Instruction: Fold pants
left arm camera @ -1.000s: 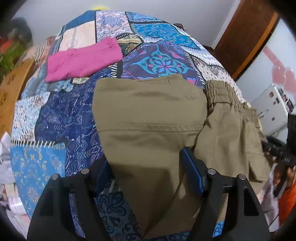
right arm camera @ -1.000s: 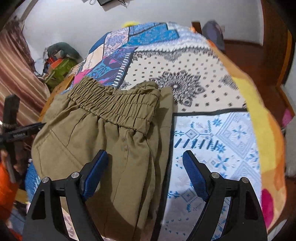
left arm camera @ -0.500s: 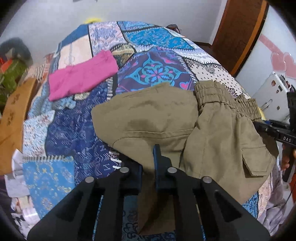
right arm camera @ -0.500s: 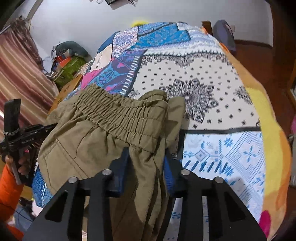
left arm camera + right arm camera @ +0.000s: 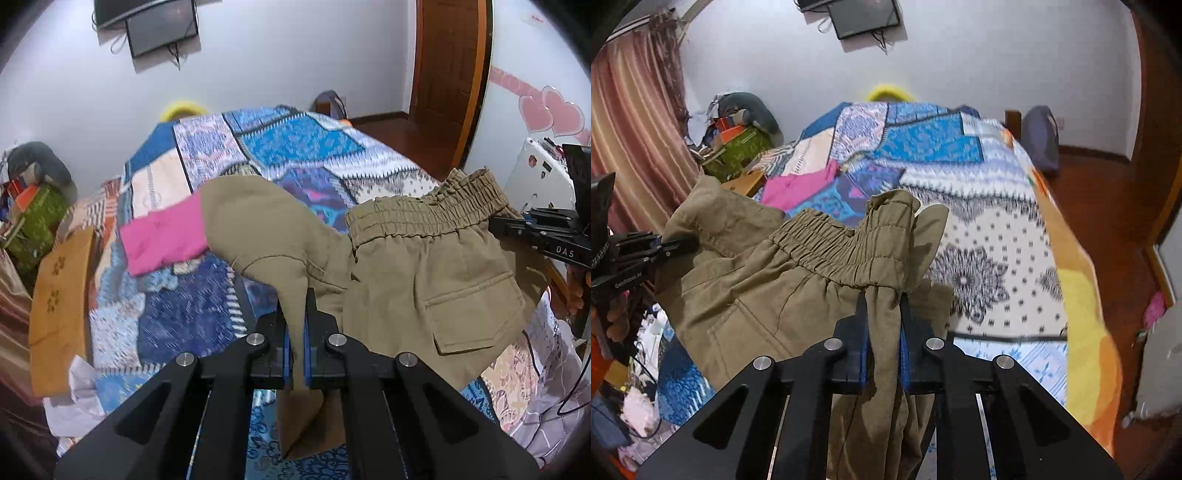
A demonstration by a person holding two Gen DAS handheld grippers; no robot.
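Pants [image 5: 424, 266] hang between left tool [image 5: 295, 332] and right tool [image 5: 882, 332], both clamped on them

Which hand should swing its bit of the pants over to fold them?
Probably the left gripper: it pinches the loose leg end of the khaki pants, while the right gripper anchors the waistband.

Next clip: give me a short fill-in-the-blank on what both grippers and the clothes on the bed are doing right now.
1. The left gripper has its jaws shut on the ____ pants.
2. The right gripper grips the pants just below the elastic ____.
3. On the bedspread beyond the pants lies a folded ____ garment.

Missing words: khaki; waistband; pink
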